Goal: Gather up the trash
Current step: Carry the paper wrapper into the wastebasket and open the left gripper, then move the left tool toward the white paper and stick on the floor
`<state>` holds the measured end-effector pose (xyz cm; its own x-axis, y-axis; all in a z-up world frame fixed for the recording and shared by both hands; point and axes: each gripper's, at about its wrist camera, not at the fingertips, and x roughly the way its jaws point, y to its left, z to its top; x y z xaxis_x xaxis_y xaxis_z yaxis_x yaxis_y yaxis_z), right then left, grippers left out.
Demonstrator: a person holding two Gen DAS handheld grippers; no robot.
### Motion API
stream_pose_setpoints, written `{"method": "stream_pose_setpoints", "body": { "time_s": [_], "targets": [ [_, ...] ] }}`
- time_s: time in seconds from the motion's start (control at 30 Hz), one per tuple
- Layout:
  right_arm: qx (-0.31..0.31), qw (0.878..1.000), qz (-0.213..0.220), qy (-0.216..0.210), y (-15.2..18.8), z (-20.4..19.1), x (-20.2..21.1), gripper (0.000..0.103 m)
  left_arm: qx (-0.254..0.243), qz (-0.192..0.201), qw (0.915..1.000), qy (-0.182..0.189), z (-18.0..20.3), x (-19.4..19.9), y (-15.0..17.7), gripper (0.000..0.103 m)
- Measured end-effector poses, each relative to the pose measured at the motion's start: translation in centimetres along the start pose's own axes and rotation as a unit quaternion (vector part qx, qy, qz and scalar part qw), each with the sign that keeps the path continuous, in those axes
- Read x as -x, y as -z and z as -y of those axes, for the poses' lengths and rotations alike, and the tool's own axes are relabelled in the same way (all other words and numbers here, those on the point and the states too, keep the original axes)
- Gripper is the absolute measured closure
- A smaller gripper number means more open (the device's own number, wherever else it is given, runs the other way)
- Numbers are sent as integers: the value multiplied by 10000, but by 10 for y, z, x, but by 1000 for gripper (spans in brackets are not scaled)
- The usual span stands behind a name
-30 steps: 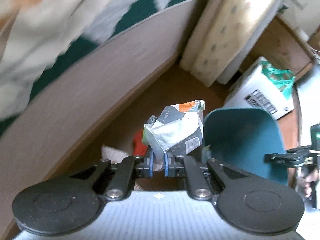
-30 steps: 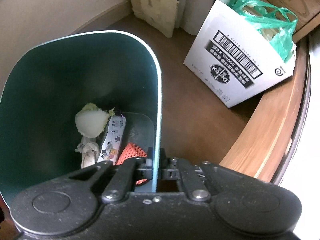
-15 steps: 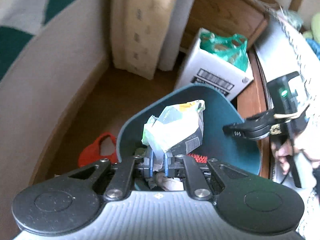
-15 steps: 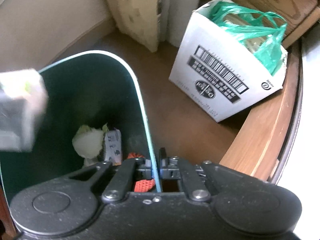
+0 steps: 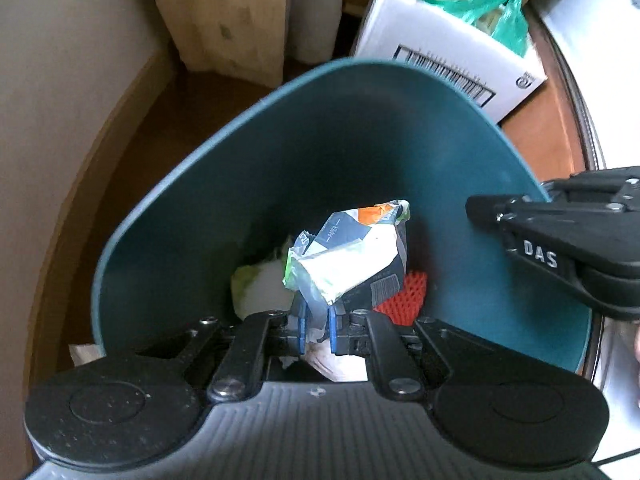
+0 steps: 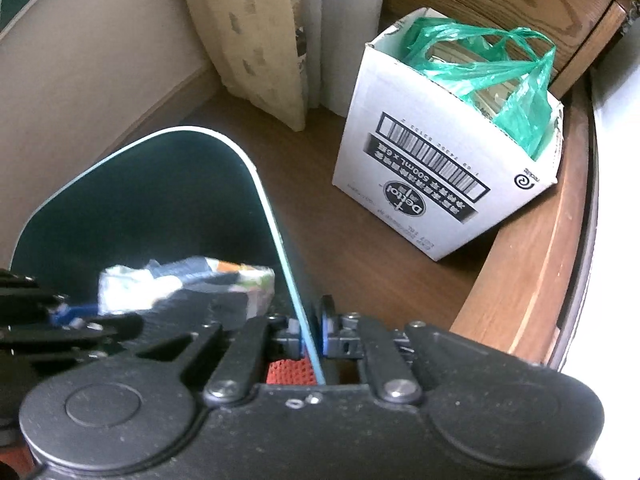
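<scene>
Left gripper [image 5: 316, 322] clenched on a crumpled paper carton [image 5: 352, 256], blue pads pinching its lower folds, carton held above the open mouth of the teal trash bin [image 5: 224, 184]. Seen in the right wrist view as a blurred bundle [image 6: 188, 280] inside the bin's outline, just left of the near wall. Right gripper [image 6: 310, 338] closed on the bin's thin right-hand rim [image 6: 276, 240], one blue pad on each side of the wall; from the left wrist view, clamped at the bin's right edge [image 5: 560, 232].

Already lying at the bin's bottom: a pale green-white lump [image 5: 260, 284] toward the left, and orange-red foam netting [image 5: 404, 294] toward the right, partly hidden behind the carton. Netting visible too between the right gripper's arms [image 6: 290, 372].

Beyond the bin's far edge, on the brown wooden floor [image 6: 360, 248]: a white cardboard box [image 6: 440, 184] printed with a barcode, stuffed with a green plastic bag [image 6: 500, 76], standing apart from the bin. Behind it, a wooden cabinet [image 6: 500, 4]. Patterned cream curtain [image 6: 256, 40] hanging down to the floor at the far corner, beside a beige wall [image 6: 80, 80]. Scrap of white paper [image 5: 84, 354] on the floor just outside the bin's near-left edge.
</scene>
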<state>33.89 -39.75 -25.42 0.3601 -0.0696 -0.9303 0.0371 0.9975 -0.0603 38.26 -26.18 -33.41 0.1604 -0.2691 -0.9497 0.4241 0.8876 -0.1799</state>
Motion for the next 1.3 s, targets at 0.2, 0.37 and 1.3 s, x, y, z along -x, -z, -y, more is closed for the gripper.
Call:
{"method": "stream_pose_setpoints", "body": {
  "time_s": [0.2,0.37,1.3],
  "targets": [
    [62,10000,36,-18,1,-2,4,97,87,-180,9998,-21,-3,-7,3,86],
    [104,9999,47,-17,1,-2,3,97,-28,-92,9999,-74,1,-2,4,85],
    [19,9961,-802,368,36,-22,1,97,923,923,9912,223,-104,138,92,40]
  ]
}}
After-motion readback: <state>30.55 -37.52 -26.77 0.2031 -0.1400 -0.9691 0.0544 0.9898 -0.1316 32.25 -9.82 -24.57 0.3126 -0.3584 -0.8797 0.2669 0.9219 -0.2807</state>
